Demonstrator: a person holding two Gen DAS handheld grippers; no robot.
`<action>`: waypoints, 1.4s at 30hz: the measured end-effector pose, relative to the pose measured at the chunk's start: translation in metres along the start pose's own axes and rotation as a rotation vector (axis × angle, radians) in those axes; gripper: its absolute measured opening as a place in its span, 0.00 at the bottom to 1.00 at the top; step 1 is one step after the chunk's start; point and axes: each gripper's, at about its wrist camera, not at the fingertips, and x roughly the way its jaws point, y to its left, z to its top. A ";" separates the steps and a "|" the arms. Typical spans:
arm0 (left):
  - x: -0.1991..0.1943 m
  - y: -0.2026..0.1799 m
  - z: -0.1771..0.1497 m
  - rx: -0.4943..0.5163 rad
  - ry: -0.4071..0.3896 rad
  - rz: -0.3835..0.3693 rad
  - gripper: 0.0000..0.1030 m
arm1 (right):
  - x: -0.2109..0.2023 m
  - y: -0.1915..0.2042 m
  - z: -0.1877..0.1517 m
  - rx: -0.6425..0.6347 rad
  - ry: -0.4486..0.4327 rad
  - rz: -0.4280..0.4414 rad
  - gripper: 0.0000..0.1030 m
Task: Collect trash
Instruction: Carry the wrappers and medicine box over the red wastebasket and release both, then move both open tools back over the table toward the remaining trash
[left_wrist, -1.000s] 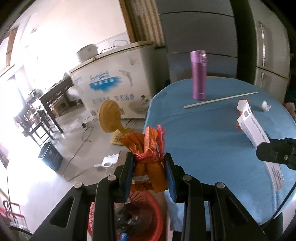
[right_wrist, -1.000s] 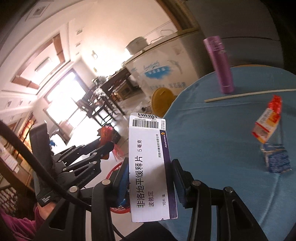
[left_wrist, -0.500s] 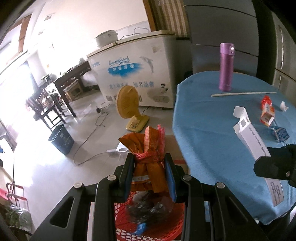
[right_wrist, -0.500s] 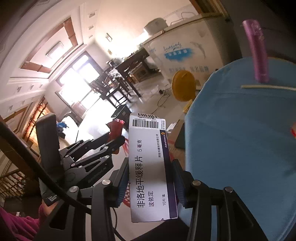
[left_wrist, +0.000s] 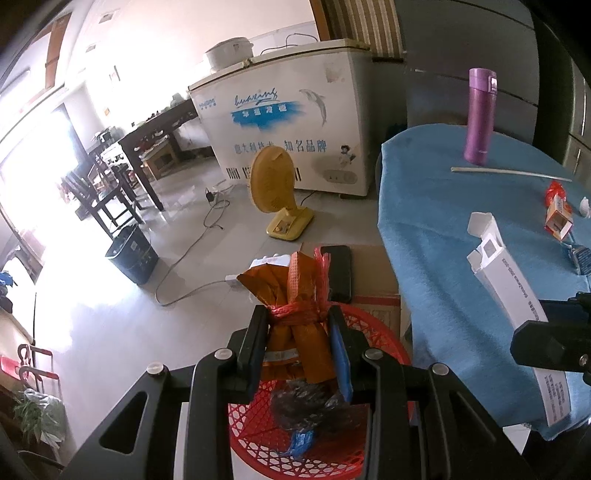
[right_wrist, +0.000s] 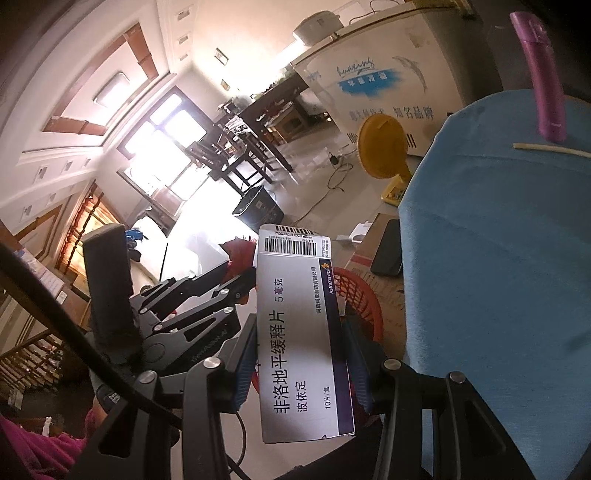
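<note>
The orange wrapper (left_wrist: 297, 314), tied with red netting, is sitting clamped between the jaws of the left gripper (left_wrist: 299, 347), hanging right above the red basket (left_wrist: 373, 373) on the floor beside the table (left_wrist: 443, 236). The white medicine box (right_wrist: 301, 332) is being pinched by the right gripper (right_wrist: 299, 362), its jaws closed on the box's two long sides, and it is hovering near the basket's rim, off the table's edge. Neither piece is in the basket yet.

Inside the basket a dark crumpled bag (left_wrist: 306, 402) and a blue scrap (left_wrist: 301, 441) are already lying, so some collecting looks done. Dropping these two pieces seems to be the step in hand.

On the blue cloth more rubbish is waiting: a small orange carton (left_wrist: 557, 219), a blue packet (left_wrist: 581, 258), a white crumpled bit (left_wrist: 584, 206) and a long pale stick (left_wrist: 509, 173). The purple flask (left_wrist: 480, 118) is standing upright just behind the stick and probably is not trash. A phone (left_wrist: 340, 271) is resting on a cardboard box (left_wrist: 373, 280) behind the basket.
</note>
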 end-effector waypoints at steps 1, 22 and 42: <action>0.001 0.000 0.000 -0.002 0.005 0.000 0.33 | 0.003 0.000 0.001 0.003 0.006 0.004 0.46; 0.026 0.018 -0.012 -0.026 0.083 0.017 0.35 | 0.060 -0.014 0.008 0.093 0.091 0.041 0.46; 0.040 0.023 -0.017 -0.048 0.136 -0.003 0.54 | 0.059 -0.045 -0.002 0.195 0.050 -0.003 0.60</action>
